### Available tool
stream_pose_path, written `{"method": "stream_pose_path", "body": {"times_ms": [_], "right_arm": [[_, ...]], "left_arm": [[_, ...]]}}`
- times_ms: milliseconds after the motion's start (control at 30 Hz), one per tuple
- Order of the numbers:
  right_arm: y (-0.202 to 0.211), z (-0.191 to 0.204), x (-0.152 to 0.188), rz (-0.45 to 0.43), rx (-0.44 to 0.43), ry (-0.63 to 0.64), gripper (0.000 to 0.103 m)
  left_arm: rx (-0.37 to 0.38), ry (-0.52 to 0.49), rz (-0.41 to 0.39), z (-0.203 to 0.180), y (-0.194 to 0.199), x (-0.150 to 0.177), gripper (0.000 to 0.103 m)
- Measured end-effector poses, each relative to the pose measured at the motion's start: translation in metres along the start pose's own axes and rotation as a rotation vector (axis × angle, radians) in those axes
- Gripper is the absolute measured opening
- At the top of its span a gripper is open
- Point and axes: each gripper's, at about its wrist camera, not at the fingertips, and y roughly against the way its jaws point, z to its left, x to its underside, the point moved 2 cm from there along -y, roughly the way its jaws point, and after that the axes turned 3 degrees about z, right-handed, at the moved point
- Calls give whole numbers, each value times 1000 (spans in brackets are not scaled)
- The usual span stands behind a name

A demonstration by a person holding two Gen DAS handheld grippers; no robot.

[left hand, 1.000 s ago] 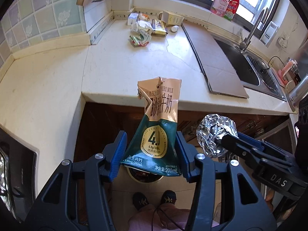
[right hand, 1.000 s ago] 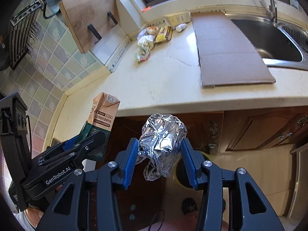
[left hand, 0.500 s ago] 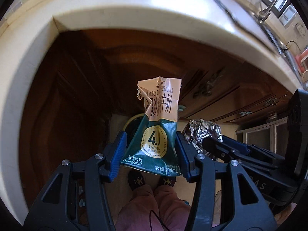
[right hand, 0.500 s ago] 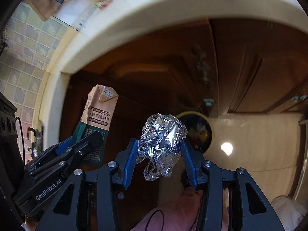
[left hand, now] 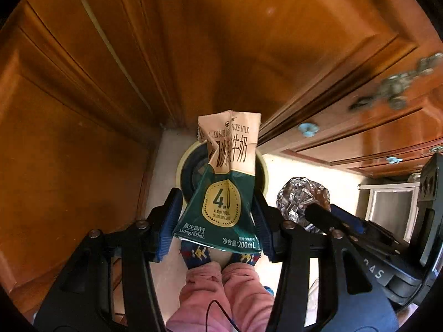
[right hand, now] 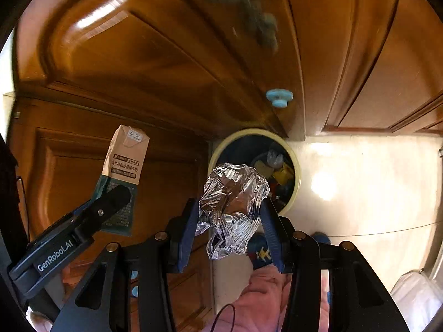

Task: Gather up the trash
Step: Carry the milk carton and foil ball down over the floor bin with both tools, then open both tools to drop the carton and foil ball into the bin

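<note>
Beyond both tongs, the trash bin (right hand: 288,149) is standing by the cabinets (left hand: 83,138); only my right view is showing its contents. My left gripper (left hand: 218,218) is clamping the milk carton (left hand: 224,188), my right gripper (right hand: 229,221) the foil ball (right hand: 232,204).

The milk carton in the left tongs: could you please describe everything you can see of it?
The milk carton is a small paper box, dark green below and tan above, with a gold "4.0" seal, "PURE MILK" and Chinese lettering. It is crushed, its top creased and torn. It stands roughly upright, clamped at its green base between the blue pads of the left tongs, held in the air above the round trash bin. Nothing else touches it.
</note>
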Motion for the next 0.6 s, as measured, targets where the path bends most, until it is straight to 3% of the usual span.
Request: {"method": "stream_pose_path", "body": {"times_ms": [300,433,600], "right_arm": [[-53,0,-10,25,-7,11,46],[-65,-2,-17,24,-44,-4,47],[-78,-8,-28,24,-46,-28,50]], "left_arm": [[35,5,92,26,-65,-7,48],[20,3,105,24,-84,-14,75],[13,15,102,26,-93,-16,78]]}}
